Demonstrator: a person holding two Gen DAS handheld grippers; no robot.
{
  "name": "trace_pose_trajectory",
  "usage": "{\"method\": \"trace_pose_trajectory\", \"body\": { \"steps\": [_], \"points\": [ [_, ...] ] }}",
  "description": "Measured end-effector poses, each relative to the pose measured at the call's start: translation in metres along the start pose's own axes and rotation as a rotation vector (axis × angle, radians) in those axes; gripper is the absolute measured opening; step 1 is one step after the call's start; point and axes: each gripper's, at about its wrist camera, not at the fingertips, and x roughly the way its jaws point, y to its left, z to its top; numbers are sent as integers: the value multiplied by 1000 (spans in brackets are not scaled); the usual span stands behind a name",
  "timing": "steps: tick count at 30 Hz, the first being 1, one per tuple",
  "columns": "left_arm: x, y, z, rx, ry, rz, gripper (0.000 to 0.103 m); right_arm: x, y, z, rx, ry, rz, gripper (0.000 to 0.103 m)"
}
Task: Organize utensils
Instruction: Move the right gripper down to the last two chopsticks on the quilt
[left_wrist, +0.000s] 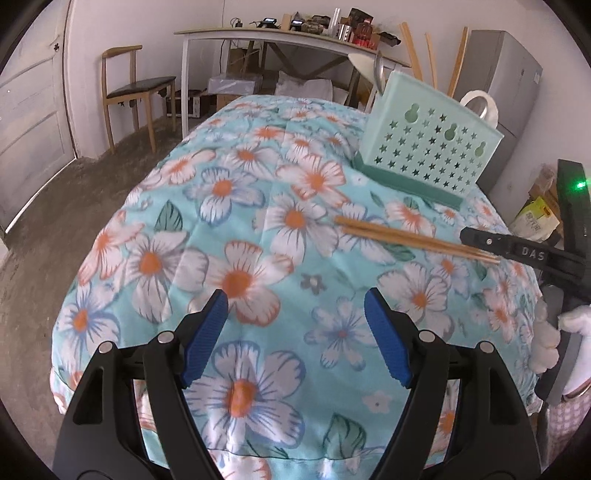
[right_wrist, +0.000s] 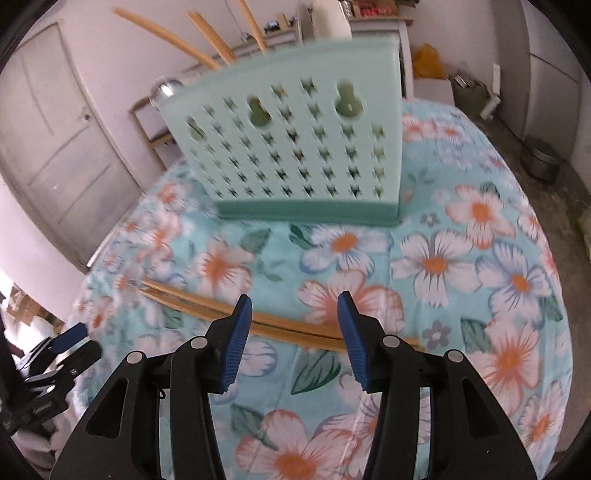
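A few wooden chopsticks (left_wrist: 413, 238) (right_wrist: 288, 326) lie flat on the floral cloth, in front of a mint-green utensil holder (left_wrist: 428, 153) (right_wrist: 295, 147) with star-shaped holes. Chopsticks, a metal spoon and a white utensil stand upright in the holder. My right gripper (right_wrist: 295, 328) hangs over the lying chopsticks with its blue pads apart, one on each side of them and not pressing. In the left wrist view it (left_wrist: 476, 240) reaches the chopsticks' near tips from the right. My left gripper (left_wrist: 295, 317) is open over bare cloth, to the left of the chopsticks.
The floral cloth (left_wrist: 236, 229) covers a round-edged table that drops off on all sides. A wooden chair (left_wrist: 133, 88) and a cluttered white desk (left_wrist: 280, 35) stand behind it. A door (right_wrist: 62, 155) is on the left wall. A white-gloved hand (left_wrist: 576, 321) holds the right gripper.
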Motion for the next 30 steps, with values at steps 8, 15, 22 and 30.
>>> {"method": "trace_pose_trajectory", "body": {
  "steps": [8, 15, 22, 30],
  "points": [
    [3, 4, -12, 4, -6, 13, 76, 7, 8, -10, -51, -6, -54, 47],
    [-4, 10, -16, -26, -26, -15, 77, 1, 17, -15, -76, -8, -85, 48],
    [-15, 22, -23, -56, -43, -45, 77, 0, 29, -21, -103, -1, -123, 50],
    [-29, 29, -28, -22, -89, -64, 77, -8, 39, -29, -103, 16, -134, 52]
  ]
}}
